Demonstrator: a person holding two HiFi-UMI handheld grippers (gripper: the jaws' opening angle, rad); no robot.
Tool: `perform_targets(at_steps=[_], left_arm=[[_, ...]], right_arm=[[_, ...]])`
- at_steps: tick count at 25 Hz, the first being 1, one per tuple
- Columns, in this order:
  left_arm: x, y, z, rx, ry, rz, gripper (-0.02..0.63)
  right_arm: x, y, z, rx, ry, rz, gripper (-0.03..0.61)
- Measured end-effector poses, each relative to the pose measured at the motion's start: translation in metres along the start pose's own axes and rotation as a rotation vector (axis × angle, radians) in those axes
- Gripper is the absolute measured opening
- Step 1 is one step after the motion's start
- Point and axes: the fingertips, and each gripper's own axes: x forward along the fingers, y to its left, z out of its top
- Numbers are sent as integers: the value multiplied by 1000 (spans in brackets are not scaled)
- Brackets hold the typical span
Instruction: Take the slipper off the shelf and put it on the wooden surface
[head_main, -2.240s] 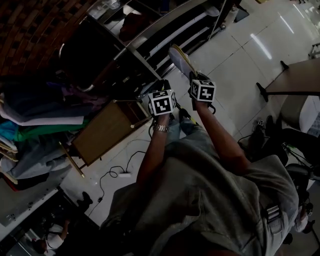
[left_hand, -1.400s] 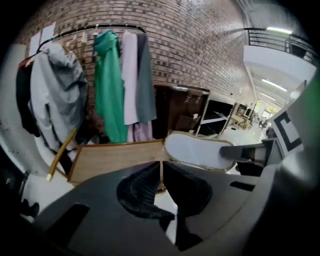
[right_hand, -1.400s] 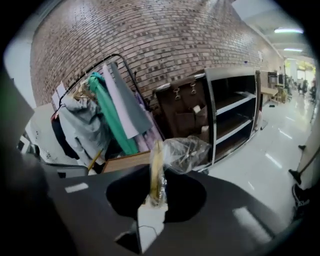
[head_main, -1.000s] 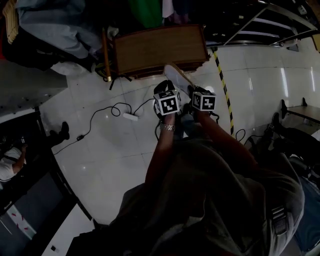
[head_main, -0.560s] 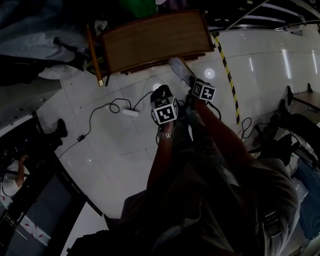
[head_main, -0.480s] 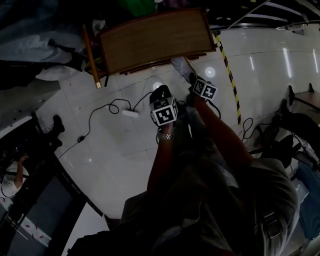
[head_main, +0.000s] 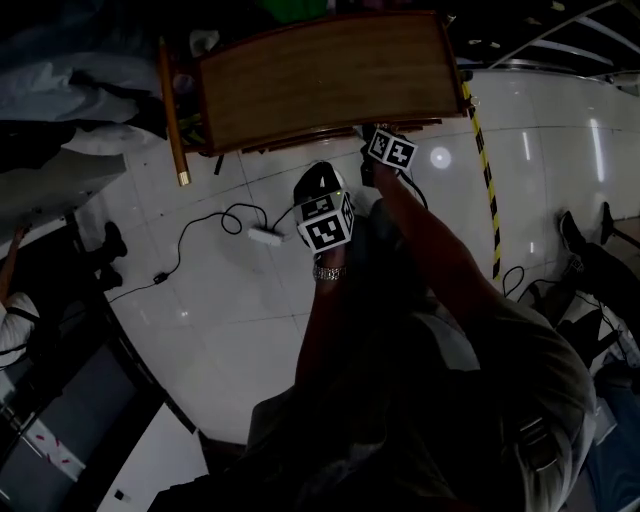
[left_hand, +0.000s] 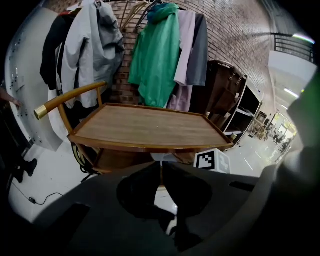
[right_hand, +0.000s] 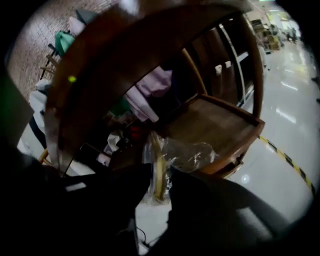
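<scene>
Risk: right gripper (right_hand: 159, 173) jaws are opening around the slipper (right_hand: 157, 155), pinched edge-on just off the wooden cart (head_main: 320, 75) lower shelf (right_hand: 215, 122). The slick clear wrap could slide it onto glossy tile. Slipper is thin, flat, yellow-edged. Left gripper (left_hand: 161, 170) jaws are closed together, empty, below the cart's smooth rimmed top.

Slipper barely legible

In the right gripper view the slipper (right_hand: 159, 172) showed only as a blurred yellowish strip inside clear wrap, its near end lost in the dark foreground. In the head view it could not be made out at the wooden cart's (head_main: 320, 80) near edge.
</scene>
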Motion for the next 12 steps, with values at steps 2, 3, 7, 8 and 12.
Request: perform_targets(at_steps=[2,3,7,8,12], left_arm=[[4,0,2,-6,1,5,18],[3,-3,2,-7,7,3,18],[-25,-35,20,-2,43,-42,18],[-35,-46,30,6,49,-58,18],[-84,-85,78,51,61,-117,18]], right_arm=[[14,7,-10,-101,131,12,254],[12,7,-18,-144,194,3,307],[-54,-5,-38,-210,338,-68,322],[-78,-4,-38,-212,350,-79,320],[-191,31,-3,-195,306,-82,258]])
